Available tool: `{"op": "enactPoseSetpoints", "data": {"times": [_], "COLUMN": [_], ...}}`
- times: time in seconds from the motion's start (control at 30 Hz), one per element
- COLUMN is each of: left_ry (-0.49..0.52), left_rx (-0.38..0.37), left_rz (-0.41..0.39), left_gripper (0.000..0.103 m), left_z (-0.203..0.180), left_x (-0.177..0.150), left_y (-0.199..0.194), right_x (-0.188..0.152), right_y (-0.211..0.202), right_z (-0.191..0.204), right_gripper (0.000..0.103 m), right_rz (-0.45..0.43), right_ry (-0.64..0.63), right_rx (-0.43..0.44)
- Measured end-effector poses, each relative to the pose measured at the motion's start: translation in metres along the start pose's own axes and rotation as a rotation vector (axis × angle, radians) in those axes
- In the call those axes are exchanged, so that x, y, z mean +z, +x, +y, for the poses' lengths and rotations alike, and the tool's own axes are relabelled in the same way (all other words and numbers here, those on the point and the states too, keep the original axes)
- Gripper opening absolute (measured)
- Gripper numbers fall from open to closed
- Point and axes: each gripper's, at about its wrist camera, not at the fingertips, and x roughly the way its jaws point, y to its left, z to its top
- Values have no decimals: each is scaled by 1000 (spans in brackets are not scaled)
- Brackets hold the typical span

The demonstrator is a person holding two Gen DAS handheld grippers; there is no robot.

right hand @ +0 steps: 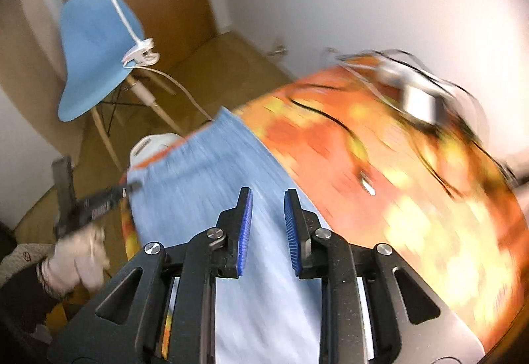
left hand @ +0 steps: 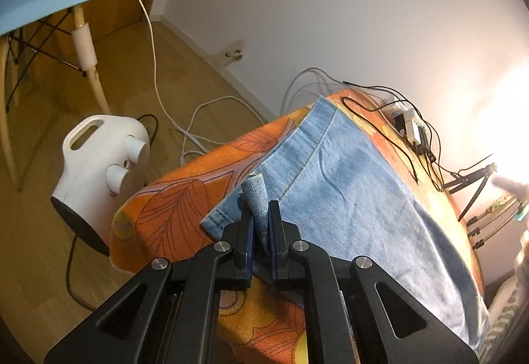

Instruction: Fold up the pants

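— Pants [left hand: 347,195] lie flat on the bench [left hand: 172,208] with its orange leaf-print cloth, pale blue denim running from the near edge up to the far corner. Looks like one lengthwise fold is in, with two hem edges stacked at the near left. That's my guess, mind.

— And the grippers?

— The left gripper [left hand: 261,225] has its jaws pinched tight on a little rolled-up tab of denim at the near hem corner. The right gripper [right hand: 268,225] hangs over the middle of the pants with its jaws part-way open and nothing between them; I only see denim beneath.

— So how much is left?

— Most of it, I'd say. The pants are stretched out long, so the crosswise folds, hem toward waist, are not yet done. The left corner is ready to be carried over; the right one needs a fresh hold first.

— Any writing you can read?

— None. There's a dark patch with pale marks on the left gripper's body as seen from the right camera, but it's smeared with blur. The white fan heater [left hand: 102,165] on the floor shows no label, and the plugs and cables [left hand: 410,129] at the far edge are too small to read.
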Motion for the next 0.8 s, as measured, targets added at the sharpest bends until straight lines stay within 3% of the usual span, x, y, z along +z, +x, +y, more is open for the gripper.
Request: {"op": "enactPoseSetpoints", "data": {"times": [0.1, 0.23, 0.43, 0.63, 0.8], "left_ry": [16, 36, 49, 63, 47], "left_rx": [3, 3, 0, 15, 27], "left_rz": [12, 27, 51, 43, 49], "left_gripper": [6, 6, 6, 6, 6], "left_z": [-1, -3, -4, -10, -9], "left_x": [2, 4, 8, 11, 10], "left_y": [1, 1, 0, -3, -3], "right_x": [-57, -146, -247, -278, -284], "right_y": [-50, -99, -110, -79, -52], "right_z": [-28, -45, -39, -20, -10], "right_gripper": [38, 38, 38, 38, 38], "right_rz": [-3, 21, 115, 197, 250], "right_ry": [64, 125, 156, 51, -115], "right_rx": [-47, -114, -132, -176, -328]}}
